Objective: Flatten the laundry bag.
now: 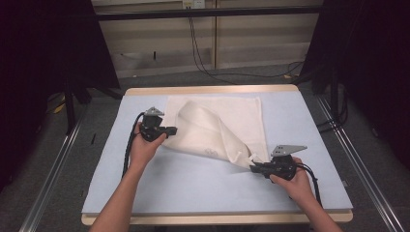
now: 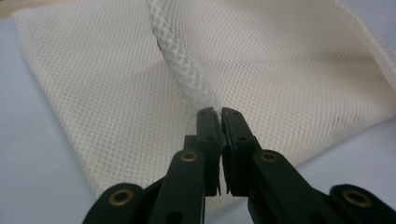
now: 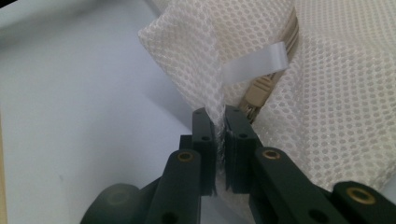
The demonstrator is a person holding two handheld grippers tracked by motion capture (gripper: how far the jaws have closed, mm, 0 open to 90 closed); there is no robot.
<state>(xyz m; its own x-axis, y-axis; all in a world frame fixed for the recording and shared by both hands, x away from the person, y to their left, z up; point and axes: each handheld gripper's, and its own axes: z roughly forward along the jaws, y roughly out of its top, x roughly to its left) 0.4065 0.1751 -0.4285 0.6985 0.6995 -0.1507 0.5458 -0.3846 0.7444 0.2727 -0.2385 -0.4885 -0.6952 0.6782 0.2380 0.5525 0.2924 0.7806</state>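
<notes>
A cream mesh bag lies on the blue table cover, its near half lifted into a fold between my two hands. My left gripper sits at the bag's left edge. In the left gripper view that gripper is shut on the bag's thick folded edge. My right gripper is at the bag's near right corner. In the right gripper view the gripper is shut on the mesh corner, beside a white label and a beige zipper.
The blue cover spreads over a wooden table with bare room in front of and beside the bag. Metal rails run along both sides on the floor. Black cables hang behind the table.
</notes>
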